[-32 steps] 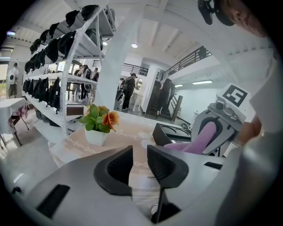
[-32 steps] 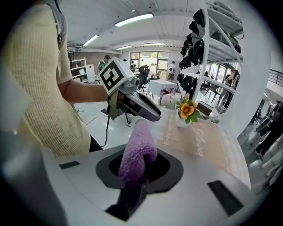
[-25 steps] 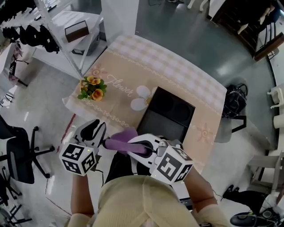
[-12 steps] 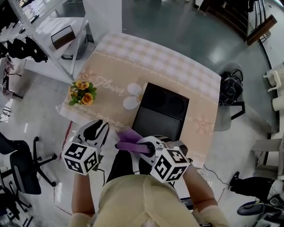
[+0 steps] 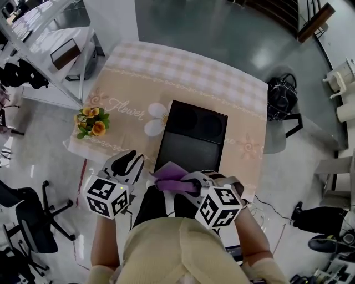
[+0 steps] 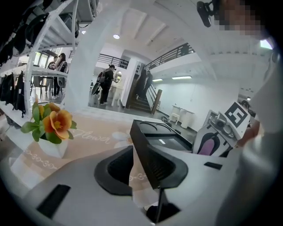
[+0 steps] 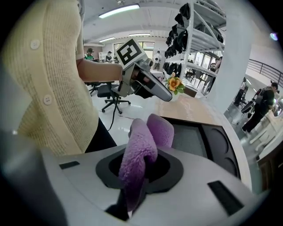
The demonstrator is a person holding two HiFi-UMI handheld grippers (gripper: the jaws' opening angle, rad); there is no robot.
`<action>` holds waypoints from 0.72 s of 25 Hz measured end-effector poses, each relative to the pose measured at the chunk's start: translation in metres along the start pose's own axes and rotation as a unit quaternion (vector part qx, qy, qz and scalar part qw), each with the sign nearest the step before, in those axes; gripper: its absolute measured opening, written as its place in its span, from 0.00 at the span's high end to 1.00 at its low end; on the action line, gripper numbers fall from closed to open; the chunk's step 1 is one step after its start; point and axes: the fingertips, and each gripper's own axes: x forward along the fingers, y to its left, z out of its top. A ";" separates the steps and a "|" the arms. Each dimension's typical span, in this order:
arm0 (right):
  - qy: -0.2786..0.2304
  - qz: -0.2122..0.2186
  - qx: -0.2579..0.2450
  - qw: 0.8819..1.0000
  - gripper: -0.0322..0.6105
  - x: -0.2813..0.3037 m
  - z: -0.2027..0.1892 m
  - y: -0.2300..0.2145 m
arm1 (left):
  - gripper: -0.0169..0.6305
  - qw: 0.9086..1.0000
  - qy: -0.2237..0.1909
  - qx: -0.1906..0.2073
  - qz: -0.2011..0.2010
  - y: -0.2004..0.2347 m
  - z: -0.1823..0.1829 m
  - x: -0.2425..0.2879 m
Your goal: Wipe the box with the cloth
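The near edge of the box (image 5: 191,136) was partly hidden by the cloth (image 5: 168,171) and right claw (image 5: 176,183). The cloth's lower end was buried between that claw's jaws.

Orange flowers (image 5: 91,123), black bag (image 5: 282,91)

cloth (image 7: 140,152): purple fleece, fuzzy pile
box (image 5: 191,138): black, matt, smooth, faint sheen on top
worktop (image 5: 183,77): printed fabric cover, matt
floor (image 5: 233,33): smooth, glossy

Glossy grey floor (image 5: 211,28); white shelving rack (image 5: 41,36) left; black office chair (image 5: 26,223); staircase (image 6: 147,95) behind; ceiling strip light (image 7: 118,10).
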 end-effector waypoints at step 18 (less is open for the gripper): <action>0.047 -0.032 0.084 0.995 0.84 -0.034 -0.052 0.008 | 0.80 0.998 0.026 0.015 -0.058 -0.033 0.002 0.041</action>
